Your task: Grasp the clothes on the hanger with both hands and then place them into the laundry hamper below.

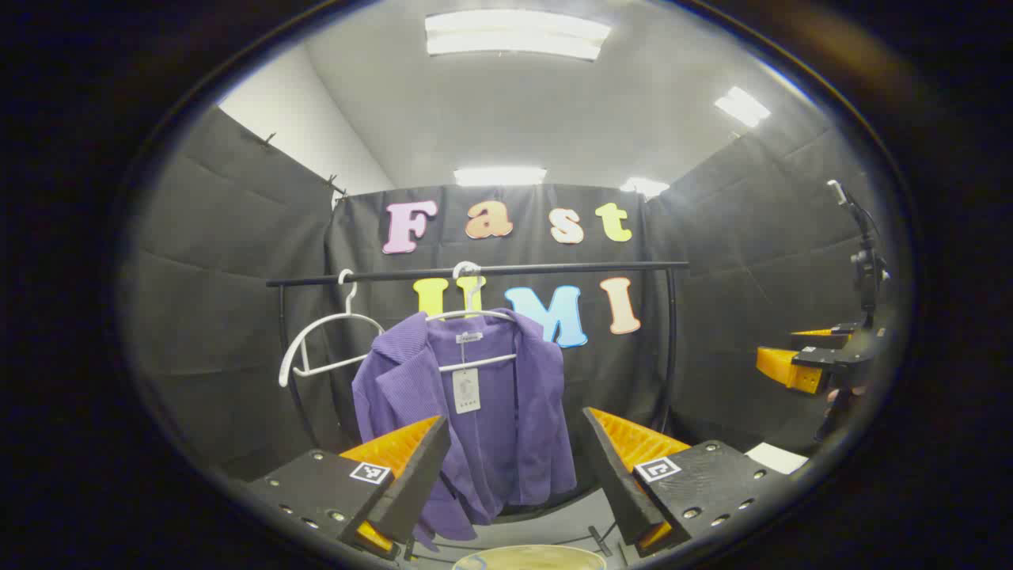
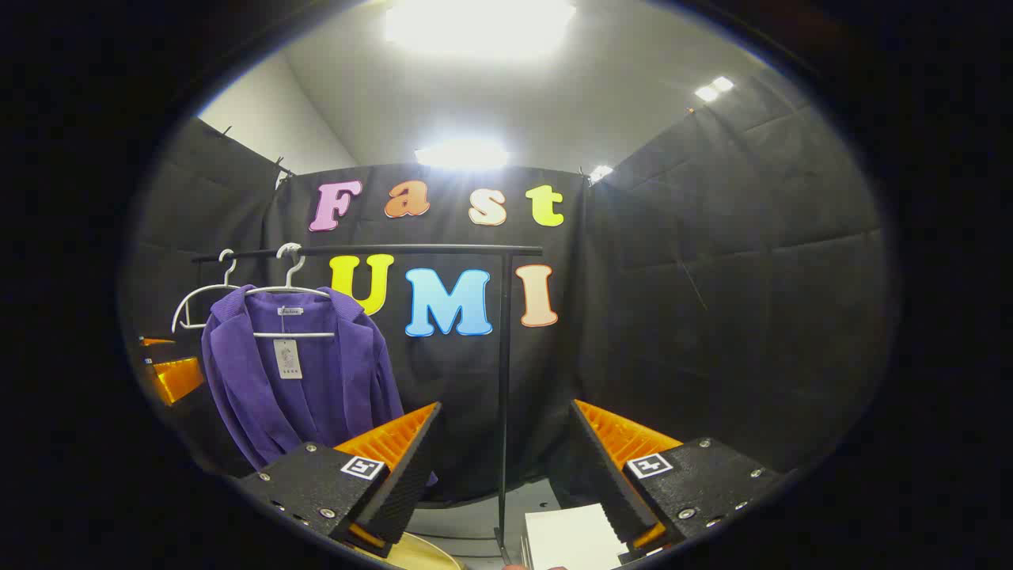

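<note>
My left gripper [image 1: 514, 463] and right gripper [image 2: 502, 459] both have fingers spread apart, gripping nothing. The purple jacket [image 1: 475, 412] hangs on a white hanger [image 1: 468, 317] from the black rail [image 1: 475, 273], far ahead. The hamper rim [image 1: 530, 556] sits near, below; contents cannot be seen.

Below the left gripper [image 1: 518, 475], the laundry hamper [image 1: 529, 557] is cut off at its rim, and the purple jacket's [image 1: 475, 412] tag [image 1: 466, 390] is too small to read.

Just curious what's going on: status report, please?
Left gripper and right gripper open, empty. Purple jacket hangs on hanger, untouched. Nothing in the way.
</note>
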Tool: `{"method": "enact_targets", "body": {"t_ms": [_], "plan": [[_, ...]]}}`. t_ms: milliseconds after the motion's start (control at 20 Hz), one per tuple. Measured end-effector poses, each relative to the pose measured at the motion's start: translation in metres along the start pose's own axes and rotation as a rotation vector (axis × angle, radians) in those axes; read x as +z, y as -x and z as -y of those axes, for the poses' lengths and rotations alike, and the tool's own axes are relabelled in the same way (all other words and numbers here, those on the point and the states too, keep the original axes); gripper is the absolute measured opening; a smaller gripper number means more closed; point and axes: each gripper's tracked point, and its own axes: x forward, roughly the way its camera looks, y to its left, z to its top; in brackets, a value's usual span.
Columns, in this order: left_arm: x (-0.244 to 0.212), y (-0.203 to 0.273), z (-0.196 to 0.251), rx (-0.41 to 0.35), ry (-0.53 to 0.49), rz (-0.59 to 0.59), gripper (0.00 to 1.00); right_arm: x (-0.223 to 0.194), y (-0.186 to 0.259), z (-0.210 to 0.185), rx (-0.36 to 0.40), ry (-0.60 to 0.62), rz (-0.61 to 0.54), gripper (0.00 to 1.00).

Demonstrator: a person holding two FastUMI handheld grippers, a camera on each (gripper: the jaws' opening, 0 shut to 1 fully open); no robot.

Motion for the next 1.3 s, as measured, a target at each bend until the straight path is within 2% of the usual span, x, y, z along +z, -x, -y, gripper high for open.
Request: {"method": "enact_targets", "body": {"t_ms": [350, 400, 450, 500, 800, 850, 900, 950, 1000, 1050, 1100, 1150, 1250, 1300], "plan": [[-0.015, -0.001, -0.007, 0.023, 0.001, -0.018, 1.0, -0.008, 0.003, -0.005, 0.007, 0.002, -0.028, 0.95], [-0.018, -0.001, -0.007, 0.024, 0.001, -0.02, 0.95, -0.008, 0.003, -0.006, 0.009, 0.002, -0.028, 0.95], [-0.018, -0.001, -0.006, 0.023, 0.0, -0.02, 0.95, -0.008, 0.004, -0.007, 0.012, 0.002, -0.027, 0.95], [-0.018, 0.001, -0.006, 0.023, -0.002, -0.018, 1.0, -0.009, 0.004, -0.007, 0.012, 0.003, -0.024, 0.95], [-0.021, 0.001, -0.009, 0.026, 0.018, -0.021, 1.0, -0.011, 0.004, -0.013, 0.014, -0.003, -0.03, 0.95], [-0.021, 0.001, -0.01, 0.023, 0.024, -0.02, 0.95, -0.009, 0.004, -0.015, 0.013, -0.001, -0.025, 0.95], [-0.022, 0.0, -0.011, 0.022, 0.027, -0.019, 1.0, -0.005, 0.003, -0.018, 0.014, 0.002, -0.017, 0.95], [-0.023, -0.002, -0.015, 0.024, 0.028, -0.019, 1.0, -0.001, 0.001, -0.022, 0.018, 0.004, -0.011, 0.95], [-0.027, -0.004, -0.019, 0.029, 0.027, -0.021, 0.95, 0.001, 0.0, -0.029, 0.027, 0.005, -0.008, 0.95], [-0.029, -0.006, -0.024, 0.036, 0.026, -0.024, 1.0, 0.004, -0.001, -0.036, 0.041, 0.003, -0.008, 0.96], [-0.03, -0.008, -0.03, 0.045, 0.025, -0.027, 1.0, 0.006, -0.004, -0.046, 0.058, -0.001, -0.01, 0.95], [-0.029, -0.009, -0.037, 0.055, 0.025, -0.031, 0.95, 0.008, -0.007, -0.055, 0.076, -0.005, -0.016, 0.95], [-0.028, -0.012, -0.049, 0.075, 0.033, -0.037, 0.95, 0.016, -0.016, -0.076, 0.117, -0.01, -0.018, 0.95], [-0.026, -0.013, -0.056, 0.086, 0.038, -0.039, 1.0, 0.021, -0.021, -0.087, 0.139, -0.008, -0.013, 0.95]]}}
